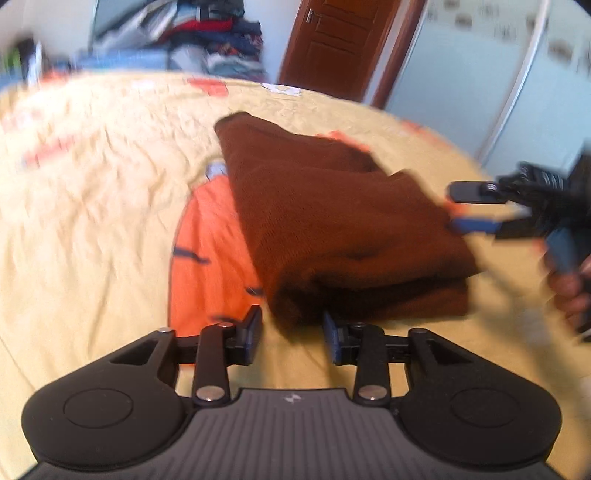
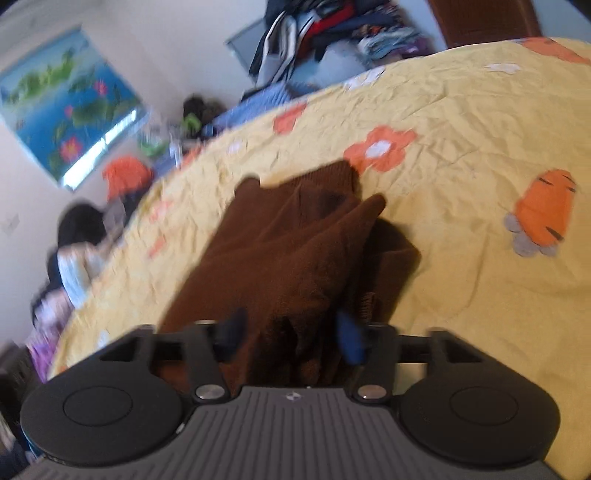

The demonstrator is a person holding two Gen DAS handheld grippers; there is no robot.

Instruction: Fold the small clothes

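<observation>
A brown knitted garment [image 1: 332, 221] lies folded on the yellow bedsheet [image 1: 92, 203], partly covering an orange carrot print [image 1: 210, 258]. In the left wrist view my left gripper [image 1: 293, 332] stands open at the garment's near corner, which lies just past the fingertips with bare sheet showing between the pads. At the garment's right edge my right gripper [image 1: 469, 208] is open, held by a hand [image 1: 569, 291]. The right wrist view shows the right gripper [image 2: 291, 332] spread wide, with the brown garment [image 2: 295, 240] lying loosely between and under its fingers.
A heap of clothes [image 1: 207, 33] is piled beyond the far side of the bed, beside a brown door [image 1: 332, 40] and pale wardrobe doors [image 1: 480, 81]. A landscape poster [image 2: 70, 99] hangs on the wall, with clutter [image 2: 125, 177] along that side of the bed.
</observation>
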